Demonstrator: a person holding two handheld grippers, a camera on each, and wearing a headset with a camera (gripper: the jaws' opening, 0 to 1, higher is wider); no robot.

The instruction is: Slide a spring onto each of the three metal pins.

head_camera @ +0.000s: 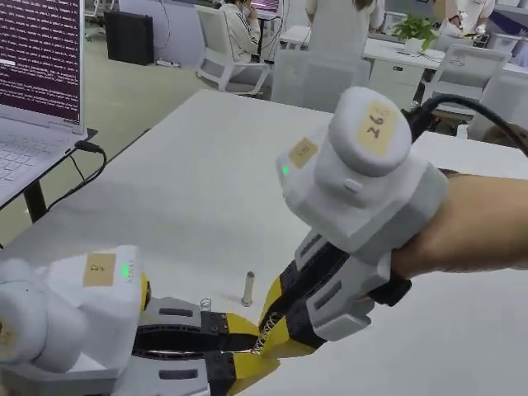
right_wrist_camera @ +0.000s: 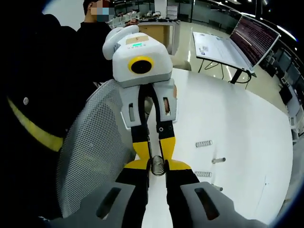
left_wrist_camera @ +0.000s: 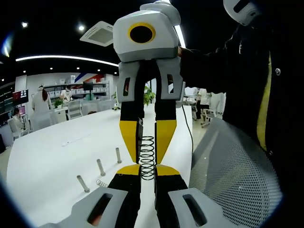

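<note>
Two handheld grippers meet tip to tip above a white table (head_camera: pixel 206 165), sharing one small coil spring (left_wrist_camera: pixel 147 156). The left gripper (left_wrist_camera: pixel 147 173) comes from the person's near left and the right gripper (right_wrist_camera: pixel 158 167) reaches down from the right. Each pair of yellow-tipped jaws is narrowed to about the spring's width. One end of the spring sits between the left jaws and the other between the right jaws, so both appear to pinch it, though which one carries the hold cannot be told. The spring's long axis runs along the line joining the two grippers, lengthwise out of the left jaws and into the right ones, not upright. Three metal pins (left_wrist_camera: pixel 100 167) stand upright in a short row on the table, unsprung. In the left gripper view they lie below and to the left of the jaws, clear of the spring. In the head view one pin (head_camera: pixel 248 289) stands just beyond the joined tips, about equally near both grippers. A loose spring (left_wrist_camera: pixel 101 183) lies flat beside the pins. The coming move likely turns on tipping the held spring upright with an open end facing down, then lining it up over a pin.
</note>
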